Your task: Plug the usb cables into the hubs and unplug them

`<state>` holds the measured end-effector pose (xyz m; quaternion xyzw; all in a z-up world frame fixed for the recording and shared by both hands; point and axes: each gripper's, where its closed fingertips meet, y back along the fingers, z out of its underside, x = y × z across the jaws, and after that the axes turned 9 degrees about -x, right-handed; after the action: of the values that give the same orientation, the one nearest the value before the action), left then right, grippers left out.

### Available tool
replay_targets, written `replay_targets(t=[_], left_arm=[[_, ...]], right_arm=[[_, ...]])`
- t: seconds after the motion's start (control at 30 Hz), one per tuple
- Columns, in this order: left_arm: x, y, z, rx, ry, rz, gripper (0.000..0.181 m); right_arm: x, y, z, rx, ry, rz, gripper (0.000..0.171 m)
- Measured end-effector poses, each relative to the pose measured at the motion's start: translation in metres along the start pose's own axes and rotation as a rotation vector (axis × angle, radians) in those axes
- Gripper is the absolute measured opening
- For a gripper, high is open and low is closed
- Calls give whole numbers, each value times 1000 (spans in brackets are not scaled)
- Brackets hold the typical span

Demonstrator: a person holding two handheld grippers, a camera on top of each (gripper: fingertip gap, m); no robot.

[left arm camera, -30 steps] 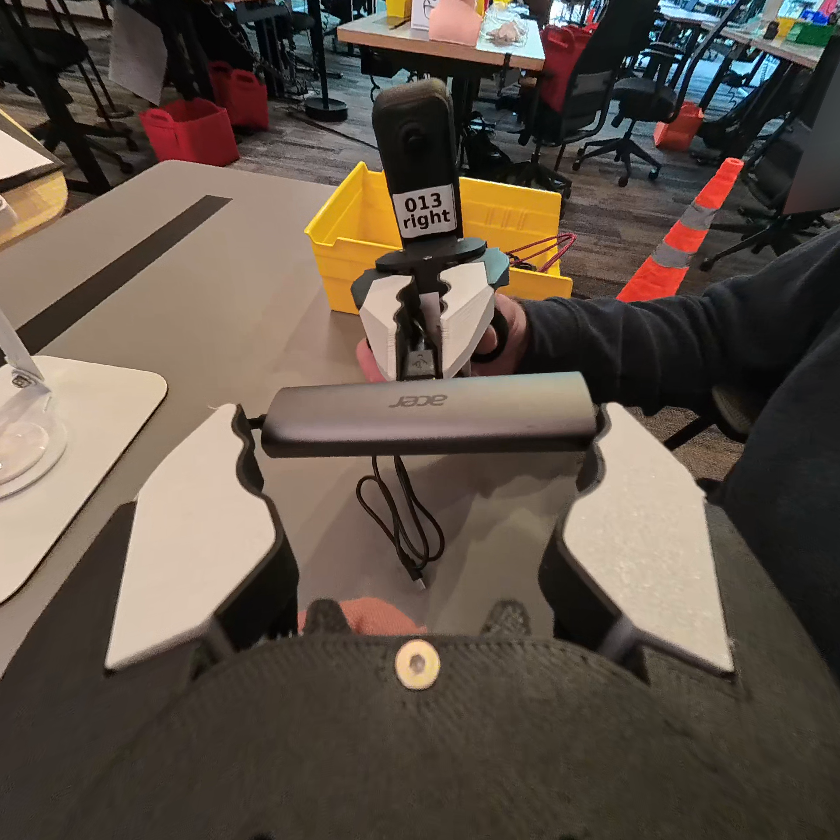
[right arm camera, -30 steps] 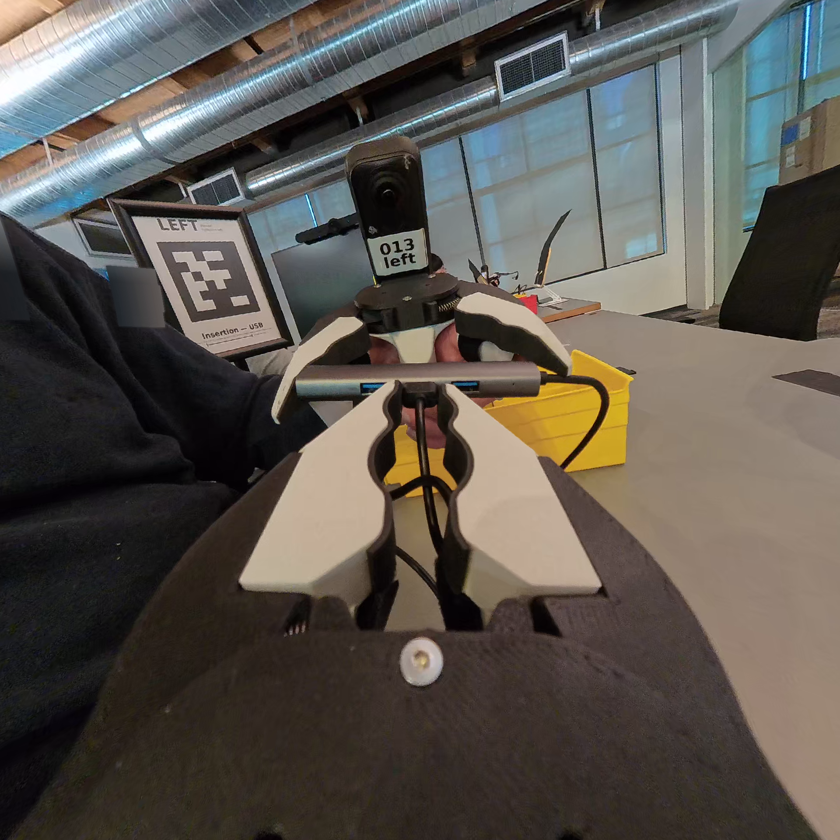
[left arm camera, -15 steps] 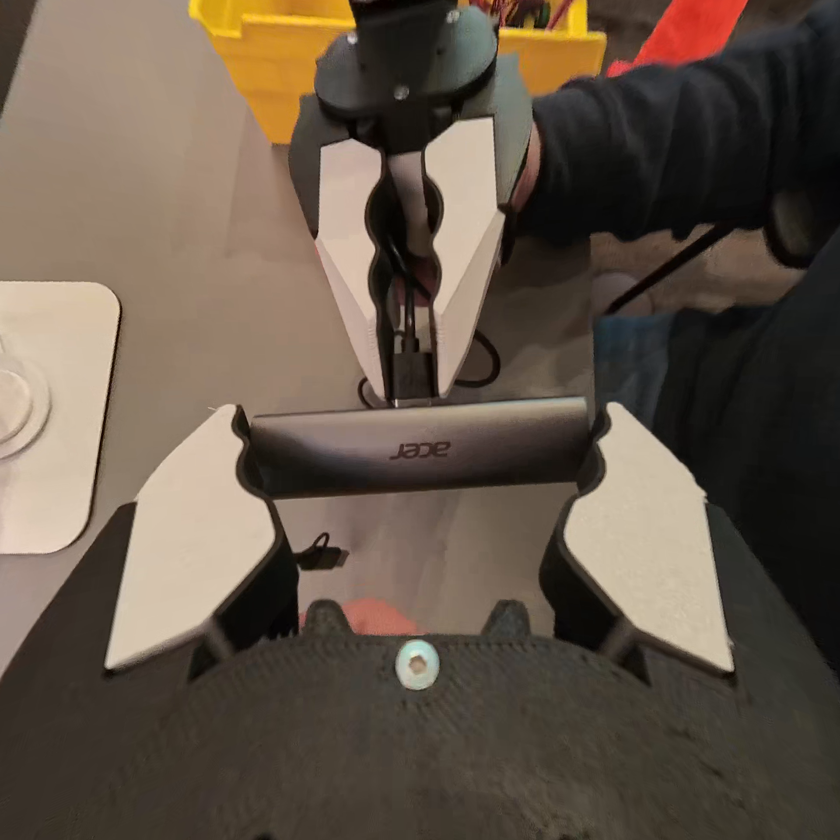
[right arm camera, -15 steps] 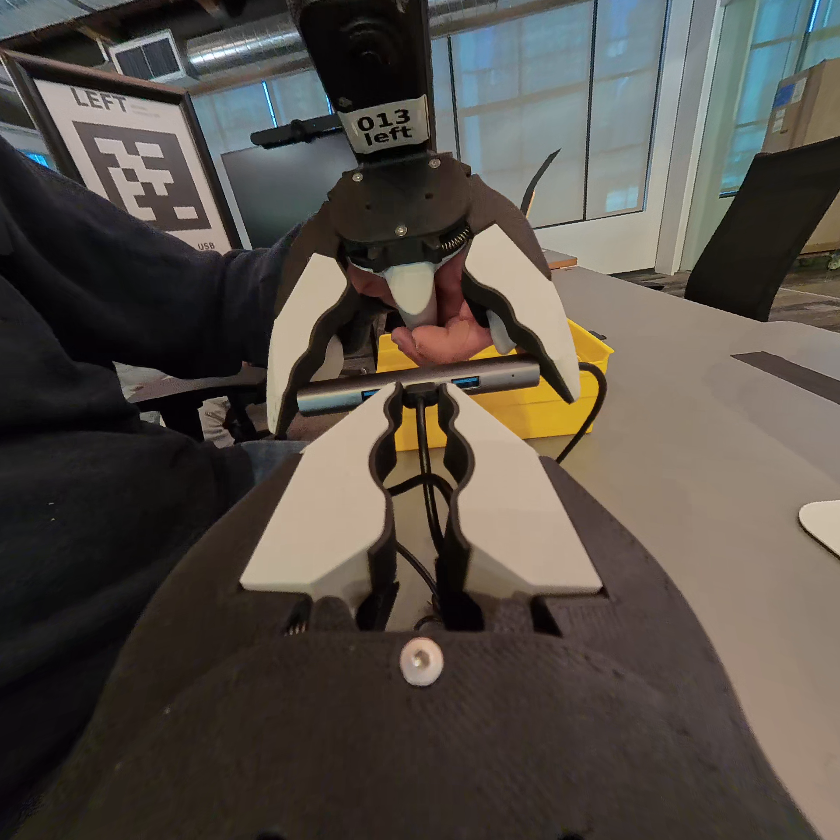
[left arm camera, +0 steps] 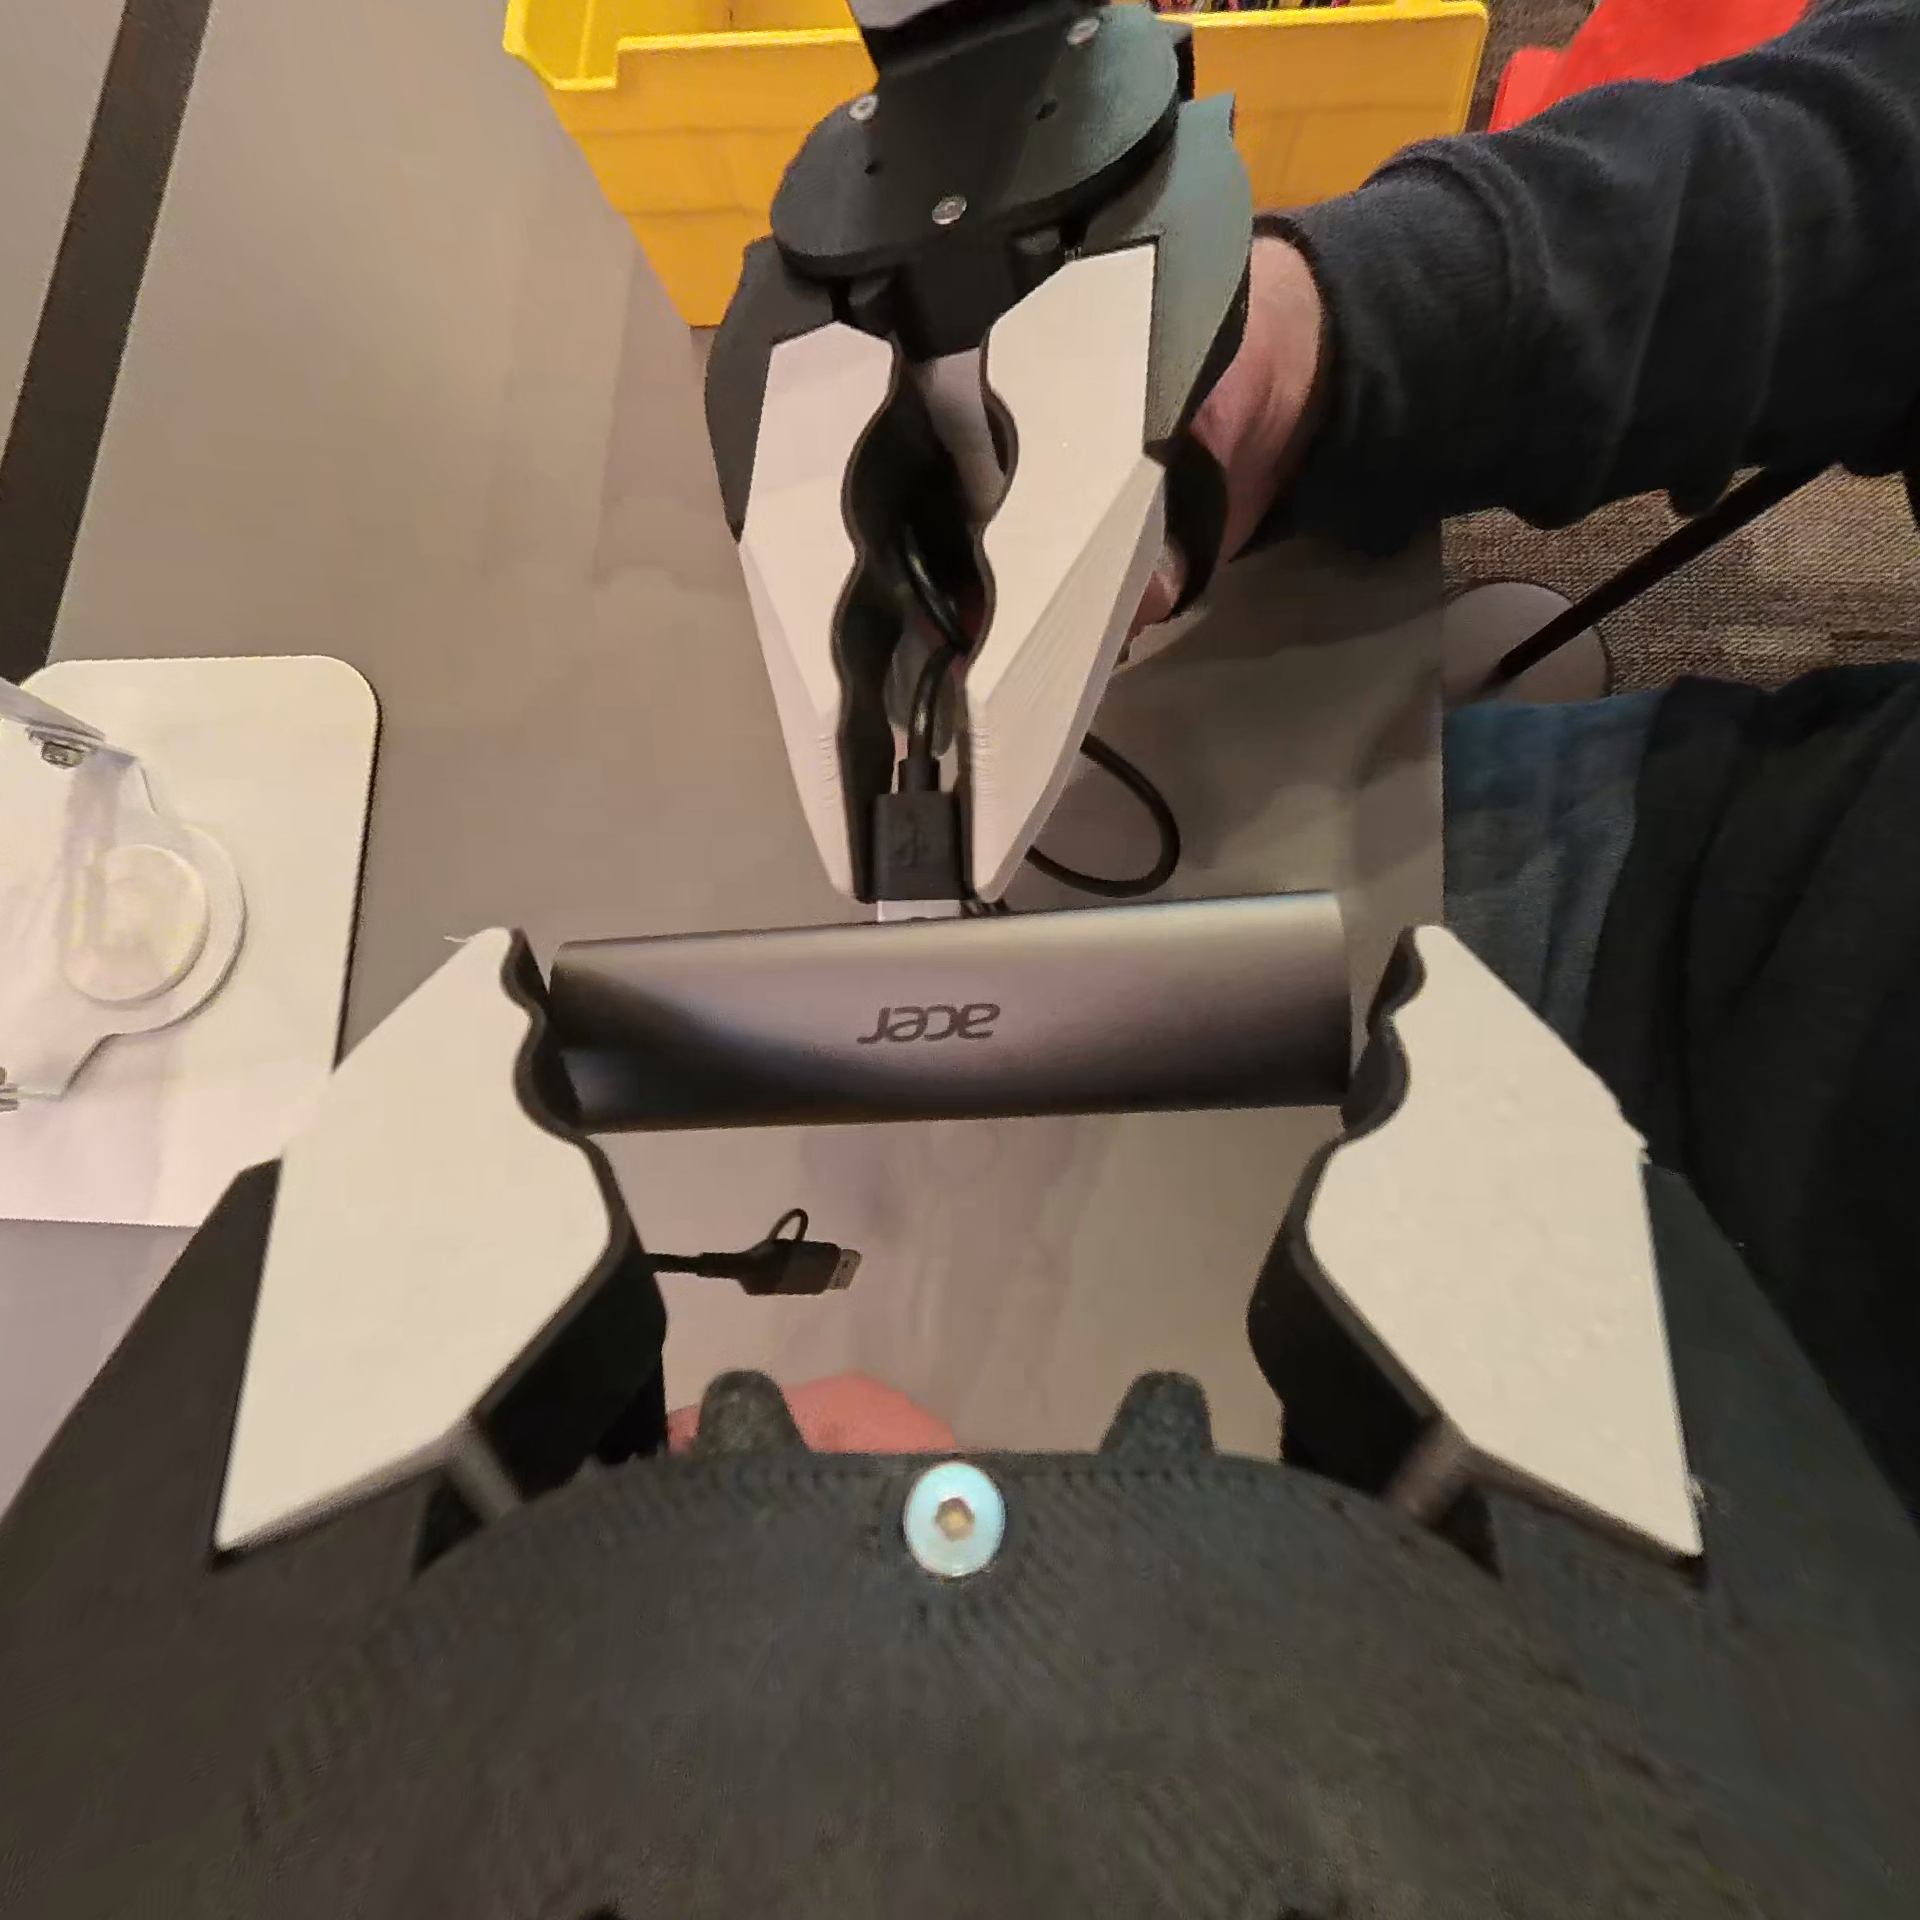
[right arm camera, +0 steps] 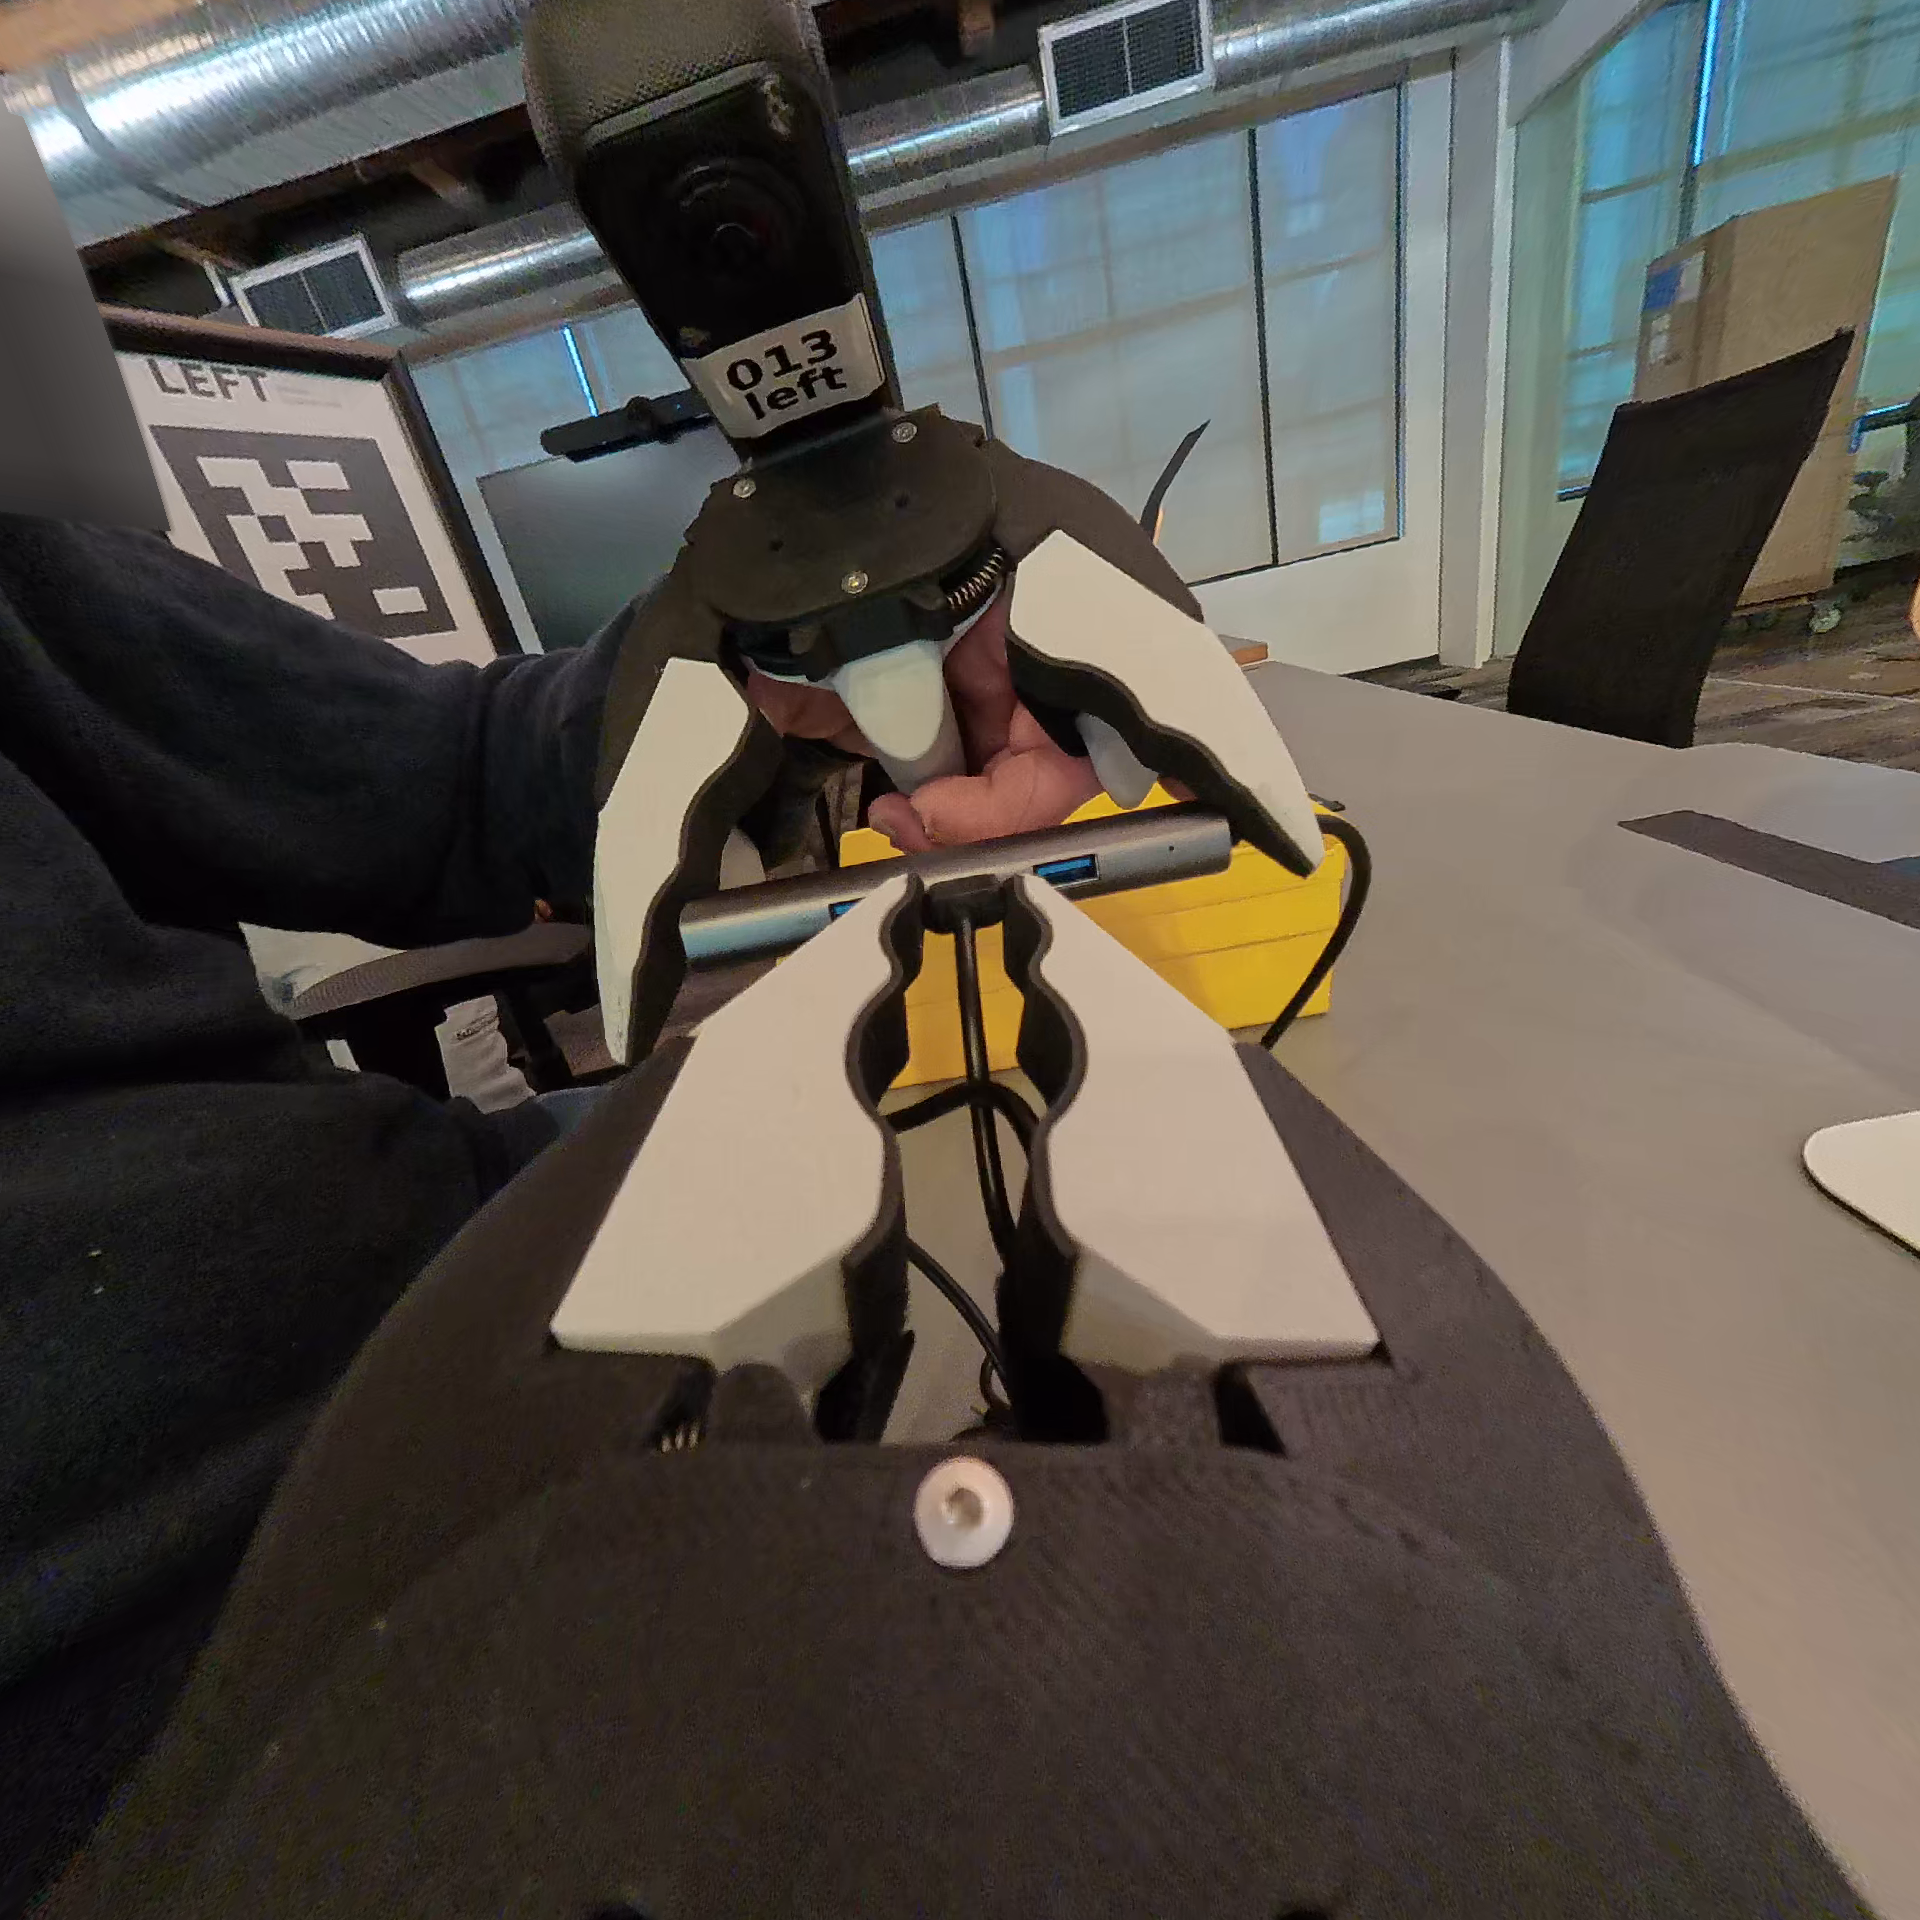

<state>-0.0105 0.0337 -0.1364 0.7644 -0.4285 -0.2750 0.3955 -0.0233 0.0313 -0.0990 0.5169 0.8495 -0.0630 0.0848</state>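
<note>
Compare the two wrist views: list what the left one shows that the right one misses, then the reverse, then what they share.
Only the left wrist view: the hub's loose connector lying on the table, and a clear stand on a white pad.

Only the right wrist view: the hub's blue ports, a framed marker sign, windows and ceiling ducts.

Both: the grey hub held endwise by the left gripper, the right gripper shut on the USB plug at the hub, and the yellow bin.

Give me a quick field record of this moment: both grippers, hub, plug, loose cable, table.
left gripper: shut on the hub's two ends
hub: grey bar, level, held above the table
right gripper: shut on the plug
plug: black, tip at the hub's far edge; seating depth unclear
loose connector: lying on the table under the hub
table: grey
bin: yellow, beyond the grippers
</note>
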Motion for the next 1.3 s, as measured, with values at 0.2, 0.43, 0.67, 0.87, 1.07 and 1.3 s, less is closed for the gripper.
replay_targets(t=[0.2,0.43,0.67,0.87,1.07,1.3], left_arm=[[-2,-4,4,-35,-1,3,141],[1,-6,5,-28,15,71,140],[1,-5,6,-44,0,77,140],[3,-5,6,-33,-7,96,140],[4,-2,7,-31,-15,111,140],[7,-2,10,-38,-18,124,140]], right_arm=[[3,0,3,-6,-1,22,12],[4,0,5,-21,20,41,13],[5,1,6,-53,62,54,17],[4,0,12,-118,124,67,19],[2,-1,14,-142,156,53,13],[0,-4,14,-125,141,23,13]])
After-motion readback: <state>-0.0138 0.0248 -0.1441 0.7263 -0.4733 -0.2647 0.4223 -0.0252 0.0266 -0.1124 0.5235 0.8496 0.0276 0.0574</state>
